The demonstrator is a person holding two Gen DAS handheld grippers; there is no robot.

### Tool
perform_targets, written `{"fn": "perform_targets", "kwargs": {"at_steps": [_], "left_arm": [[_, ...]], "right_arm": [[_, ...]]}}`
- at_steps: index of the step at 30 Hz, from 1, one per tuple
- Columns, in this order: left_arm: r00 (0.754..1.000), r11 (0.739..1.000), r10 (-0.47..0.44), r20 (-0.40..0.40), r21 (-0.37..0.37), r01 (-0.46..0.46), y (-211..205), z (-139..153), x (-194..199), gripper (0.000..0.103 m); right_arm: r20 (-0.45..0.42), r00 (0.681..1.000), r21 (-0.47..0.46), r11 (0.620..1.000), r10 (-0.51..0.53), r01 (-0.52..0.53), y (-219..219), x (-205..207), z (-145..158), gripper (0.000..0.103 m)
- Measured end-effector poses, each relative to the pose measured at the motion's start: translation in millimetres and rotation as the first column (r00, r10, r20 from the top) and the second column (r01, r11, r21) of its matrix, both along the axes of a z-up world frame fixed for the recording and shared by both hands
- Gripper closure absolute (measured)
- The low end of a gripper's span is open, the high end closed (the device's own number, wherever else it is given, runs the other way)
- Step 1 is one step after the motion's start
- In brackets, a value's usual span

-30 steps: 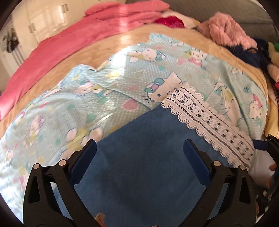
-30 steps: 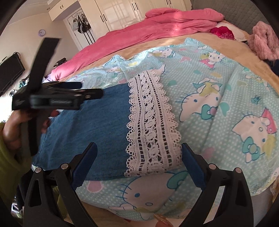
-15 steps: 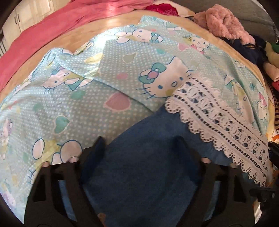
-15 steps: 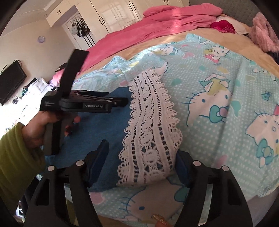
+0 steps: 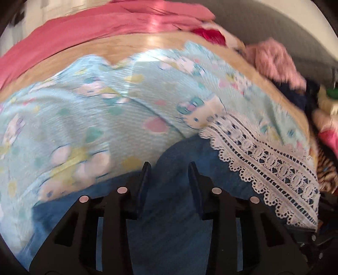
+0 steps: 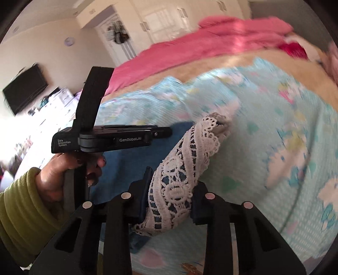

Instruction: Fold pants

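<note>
The blue denim pants (image 5: 179,211) with a white lace hem (image 5: 264,156) lie on a Hello Kitty sheet on the bed. My left gripper (image 5: 169,169) is low over the denim with its jaws narrowed around a fold of it. My right gripper (image 6: 171,190) is shut on the lace hem (image 6: 186,160) and holds it bunched and lifted off the sheet. The left gripper also shows from the side in the right wrist view (image 6: 118,137), held by a hand in a green sleeve.
The light blue Hello Kitty sheet (image 5: 95,110) covers the bed, with a pink blanket (image 5: 95,27) behind it. A pile of clothes (image 5: 281,63) lies at the far right. Wardrobes (image 6: 169,19) and a wall TV (image 6: 25,86) stand beyond the bed.
Both grippers have closed from wide open. The right one has taken hold of the lace hem and lifted it; the left one has narrowed onto the denim.
</note>
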State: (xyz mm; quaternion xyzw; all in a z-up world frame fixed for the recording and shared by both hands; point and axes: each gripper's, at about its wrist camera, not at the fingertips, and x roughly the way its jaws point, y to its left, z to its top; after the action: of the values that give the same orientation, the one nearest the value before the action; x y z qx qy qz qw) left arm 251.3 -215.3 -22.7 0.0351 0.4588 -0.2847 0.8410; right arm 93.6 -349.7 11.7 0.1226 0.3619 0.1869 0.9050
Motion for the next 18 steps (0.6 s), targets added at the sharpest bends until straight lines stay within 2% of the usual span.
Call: {"fn": "perform_targets", "kwargs": {"at_steps": [2, 5, 8, 10, 14, 16, 18], "left_arm": [[0.999, 0.998, 0.048, -0.003, -0.038, -0.048, 30, 12, -3, 0.070], [0.992, 0.991, 0.126, 0.010, -0.041, -0.125, 79, 26, -11, 0.063], [0.979, 0.974, 0.201, -0.019, -0.103, -0.202, 135, 35, -21, 0.055], [0.968, 0.959, 0.247, -0.034, -0.133, -0.249, 167, 36, -30, 0.052], [0.952, 0.938, 0.297, -0.067, -0.167, -0.304, 205, 26, -43, 0.049], [0.947, 0.926, 0.304, -0.106, -0.200, -0.320, 217, 16, -48, 0.047], [0.944, 0.916, 0.299, -0.137, -0.236, -0.325, 224, 7, -53, 0.044]], "right_arm": [[0.033, 0.999, -0.034, 0.999, 0.038, -0.037, 18, 1, 12, 0.074], [0.073, 0.991, -0.102, 0.989, 0.114, -0.107, 54, 3, 24, 0.074], [0.094, 0.971, -0.216, 0.957, 0.219, -0.195, 104, 0, 28, 0.074], [0.094, 0.953, -0.292, 0.923, 0.287, -0.249, 136, -4, 24, 0.074], [0.042, 0.916, -0.469, 0.817, 0.399, -0.334, 196, -12, -2, 0.074], [0.019, 0.904, -0.548, 0.760, 0.428, -0.349, 215, -19, -17, 0.073], [0.021, 0.898, -0.591, 0.730, 0.439, -0.343, 223, -24, -25, 0.069]]}}
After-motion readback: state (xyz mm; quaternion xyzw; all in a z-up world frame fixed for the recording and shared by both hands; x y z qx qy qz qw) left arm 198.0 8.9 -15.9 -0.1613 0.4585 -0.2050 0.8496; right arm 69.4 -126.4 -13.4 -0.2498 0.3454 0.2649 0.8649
